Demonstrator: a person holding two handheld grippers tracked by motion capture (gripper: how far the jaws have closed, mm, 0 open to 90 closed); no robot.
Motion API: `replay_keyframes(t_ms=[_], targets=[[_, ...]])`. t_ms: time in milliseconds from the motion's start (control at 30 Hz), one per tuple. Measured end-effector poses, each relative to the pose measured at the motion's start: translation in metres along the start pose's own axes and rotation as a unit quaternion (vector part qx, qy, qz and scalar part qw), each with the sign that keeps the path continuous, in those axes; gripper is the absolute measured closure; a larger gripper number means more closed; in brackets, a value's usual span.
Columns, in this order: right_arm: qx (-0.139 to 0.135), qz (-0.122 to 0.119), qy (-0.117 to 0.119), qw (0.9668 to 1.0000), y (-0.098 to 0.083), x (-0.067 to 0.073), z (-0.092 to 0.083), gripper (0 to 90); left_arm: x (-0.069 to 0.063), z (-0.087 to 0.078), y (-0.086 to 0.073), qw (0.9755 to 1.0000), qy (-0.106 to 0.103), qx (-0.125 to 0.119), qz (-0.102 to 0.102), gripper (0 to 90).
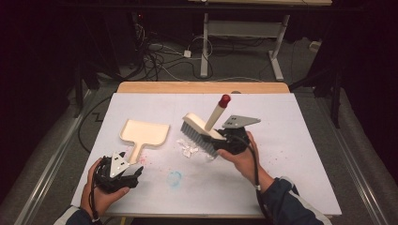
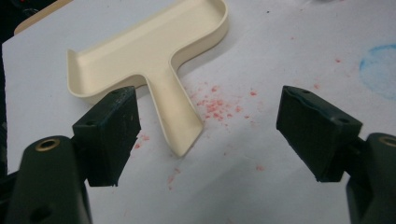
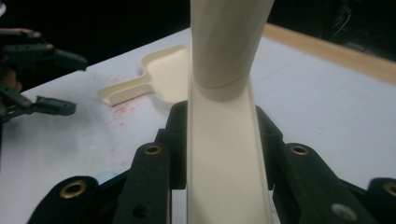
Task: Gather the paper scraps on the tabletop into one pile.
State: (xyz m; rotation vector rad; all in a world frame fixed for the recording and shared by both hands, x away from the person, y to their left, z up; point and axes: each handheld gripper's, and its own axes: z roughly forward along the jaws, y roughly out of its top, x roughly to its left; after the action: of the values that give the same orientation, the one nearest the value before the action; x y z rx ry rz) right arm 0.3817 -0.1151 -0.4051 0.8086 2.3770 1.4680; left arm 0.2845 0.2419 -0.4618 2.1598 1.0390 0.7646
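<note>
While the right tool (image 1: pixel 224 140) clamps the cream plastic hand brush (image 1: pixel 202 130) above scraps of white paper (image 1: pixel 187 148), the left tool (image 2: pixel 224 128) stands apart over the cream plastic dustpan (image 1: pixel 144 132) on the white surface (image 1: pixel 291 154).

My left gripper (image 1: pixel 123 169) sits low with its jaws wide open. My right gripper (image 1: pixel 224 139) is squeezed tight and lifted.
</note>
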Motion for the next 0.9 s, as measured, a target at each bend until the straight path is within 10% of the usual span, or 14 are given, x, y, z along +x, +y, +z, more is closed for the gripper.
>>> replay_keyframes(t_ms=[267,567,900], targets=[[0.043,0.056,0.008,0.9975,-0.017,0.031,0.044,67.4,0.001,0.001,-0.001,1.0000,-0.004,0.002,-0.003,20.8],[0.044,0.112,-0.072,0.9901,-0.029,0.005,0.060,67.2,-0.001,0.004,-0.001,0.9999,-0.010,0.008,0.001,20.8],[0.030,0.157,-0.144,0.9766,-0.036,-0.020,0.029,67.3,-0.005,0.007,-0.001,0.9997,-0.015,0.017,0.012,20.8]])
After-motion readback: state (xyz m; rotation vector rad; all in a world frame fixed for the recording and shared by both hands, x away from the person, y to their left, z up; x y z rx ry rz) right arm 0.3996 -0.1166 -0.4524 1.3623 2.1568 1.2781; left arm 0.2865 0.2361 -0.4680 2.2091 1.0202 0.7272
